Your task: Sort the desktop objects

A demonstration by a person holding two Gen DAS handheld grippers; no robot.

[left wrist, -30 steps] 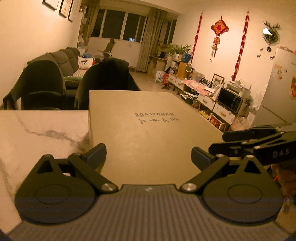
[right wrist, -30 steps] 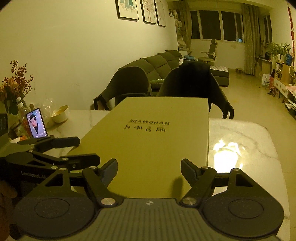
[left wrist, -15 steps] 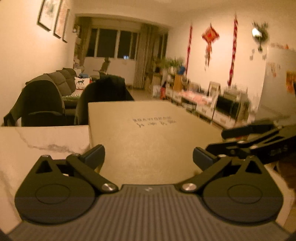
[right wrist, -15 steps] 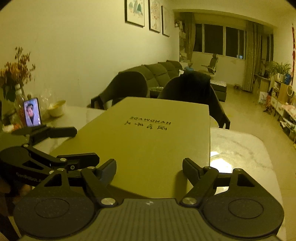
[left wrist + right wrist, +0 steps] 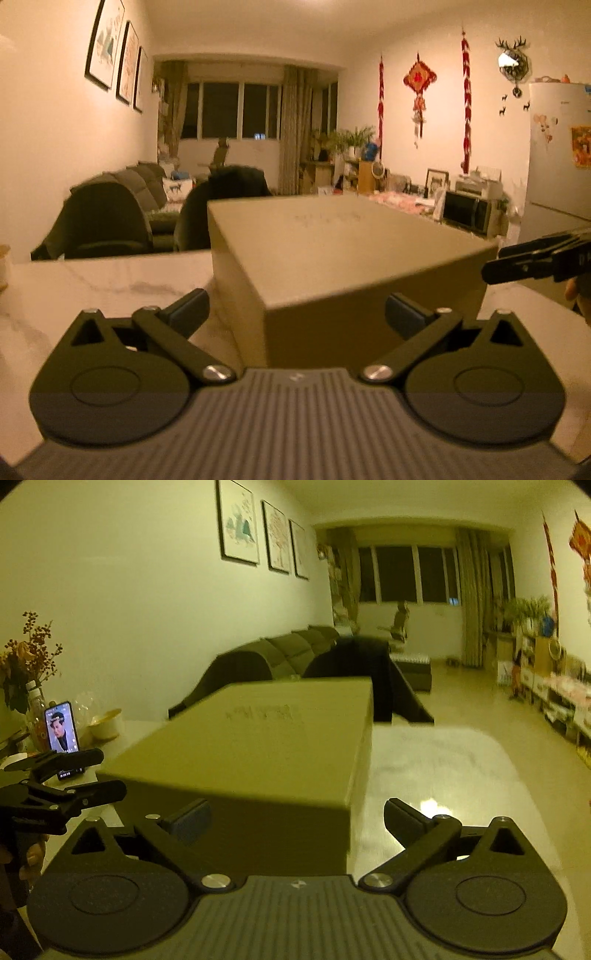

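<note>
A large tan cardboard box point(image 5: 343, 251) with faint lettering on its lid stands on the white marble table point(image 5: 92, 280); it also shows in the right wrist view point(image 5: 266, 746). My left gripper point(image 5: 295, 314) is open, its jaws spread just before the box's near face. My right gripper point(image 5: 297, 821) is open, level with the box's near right corner. Each gripper shows at the edge of the other's view: the right one point(image 5: 535, 258), the left one point(image 5: 62, 786).
A phone point(image 5: 62, 727) on a stand, a small bowl point(image 5: 105, 722) and a vase of dried flowers point(image 5: 26, 672) stand at the table's left. Dark chairs point(image 5: 221, 206) stand beyond the far edge. The marble table shows to the right of the box point(image 5: 443, 760).
Both grippers have dropped from looking down on the lid to facing the box's near side. The jaws stay open.
</note>
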